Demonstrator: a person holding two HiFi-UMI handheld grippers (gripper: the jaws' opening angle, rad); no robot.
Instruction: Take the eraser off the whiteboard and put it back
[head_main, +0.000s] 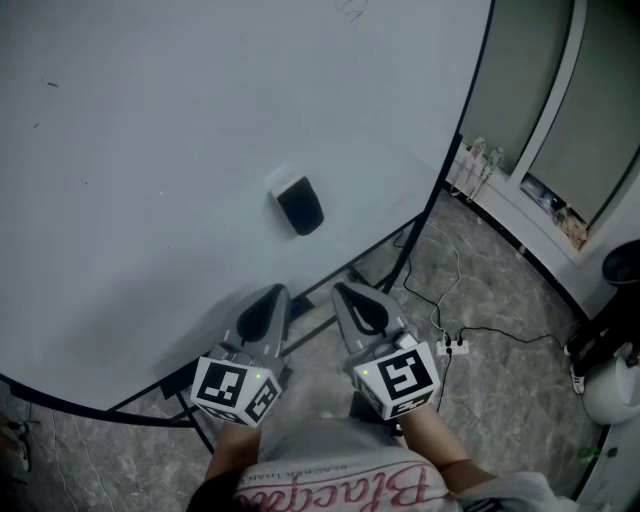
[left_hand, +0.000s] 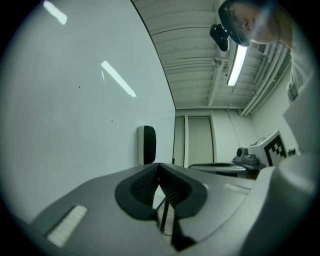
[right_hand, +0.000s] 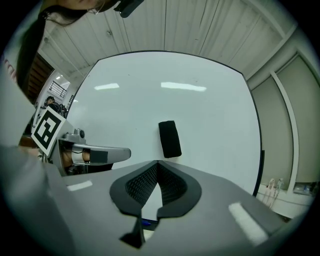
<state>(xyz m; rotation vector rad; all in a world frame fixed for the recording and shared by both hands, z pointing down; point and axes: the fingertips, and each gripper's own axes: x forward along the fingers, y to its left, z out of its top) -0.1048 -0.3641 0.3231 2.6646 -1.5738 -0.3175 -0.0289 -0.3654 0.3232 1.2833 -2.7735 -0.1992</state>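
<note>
Clinging to the large white whiteboard with a thin black frame (head_main: 150, 150), one small black rectangular eraser with a pale backing (head_main: 299, 205) is sitting alone on the bare surface. It is lying toward the board's lower right part in the head view, and neither gripper is holding it.

Item, left gripper (head_main: 272, 293): a grey two-jaw tool, pointing toward the board below the eraser. Its ribbed black pads are meeting at the tips and closing on nothing. In the left gripper view the eraser is showing edge-on against the board, beyond the joined tips and apart from them. The left marker cube (head_main: 236, 390), white with black squares, is riding at the rear.

Item, right gripper (head_main: 348, 290): a matching grey tool, lying just beside the left one. Its jaws are likewise pressing together, empty. In the right gripper view the eraser is showing above the tips with its long side running roughly up and down, clear of them. The right marker cube (head_main: 398, 378) is riding at the rear.

Item, grey marbled floor (head_main: 490, 300): lying below the board, with a white power strip (head_main: 453, 347) and its black cable resting on it, to the right of the grippers.

Item, long ceiling strip light (left_hand: 236, 65): glowing overhead in the left gripper view.
</note>
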